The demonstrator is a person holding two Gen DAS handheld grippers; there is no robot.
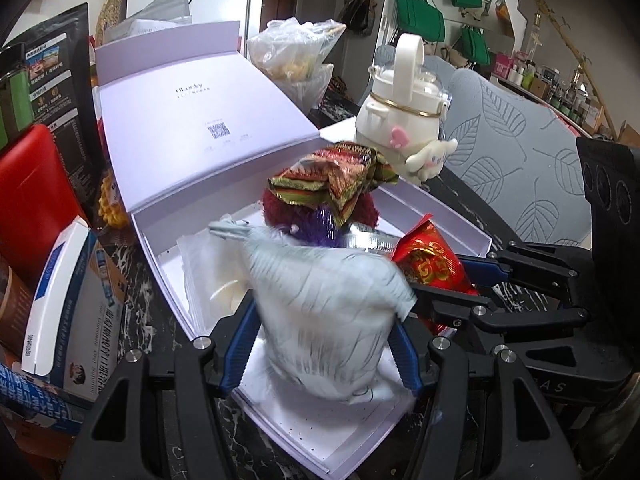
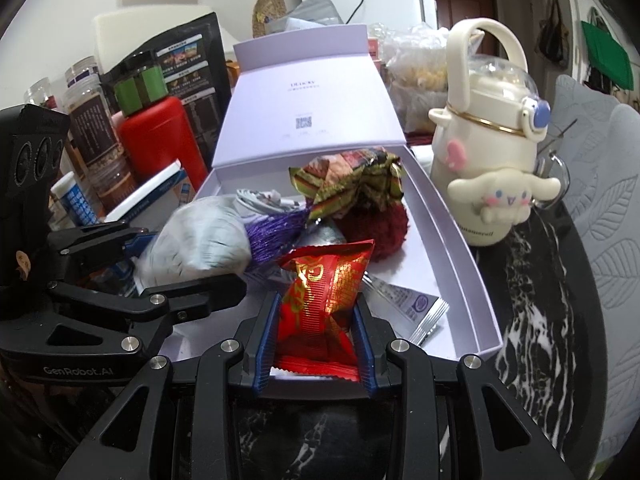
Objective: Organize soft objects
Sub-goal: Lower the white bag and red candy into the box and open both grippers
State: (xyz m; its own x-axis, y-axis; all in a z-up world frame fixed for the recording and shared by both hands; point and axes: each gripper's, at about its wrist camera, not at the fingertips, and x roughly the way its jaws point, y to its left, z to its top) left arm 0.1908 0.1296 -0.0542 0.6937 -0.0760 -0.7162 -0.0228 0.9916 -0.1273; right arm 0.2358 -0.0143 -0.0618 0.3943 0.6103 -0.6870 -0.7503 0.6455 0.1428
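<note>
My left gripper point(image 1: 324, 320) is shut on a pale grey soft pouch point(image 1: 320, 304), blurred, low over the near end of an open lavender box point(image 1: 160, 240). Beside it on the right, my right gripper point(image 2: 318, 304) is shut on a red and gold foil packet point(image 2: 324, 284), also over the box's point(image 2: 452, 240) near end. Inside the box lie a dark red fluffy ball point(image 2: 380, 224), a purple tassel point(image 2: 272, 232), a green and red patterned bundle point(image 2: 352, 184), a white cable point(image 2: 260, 202) and a flat sachet point(image 2: 408, 300).
A cream cartoon-dog bottle point(image 2: 488, 160) stands just right of the box. A red bottle point(image 2: 160, 148), jars and a white and blue carton point(image 1: 56, 300) crowd its left side. A plastic bag point(image 1: 292, 52) sits behind the raised lid point(image 1: 192, 120). A grey leaf-patterned cushion point(image 1: 520, 152) is far right.
</note>
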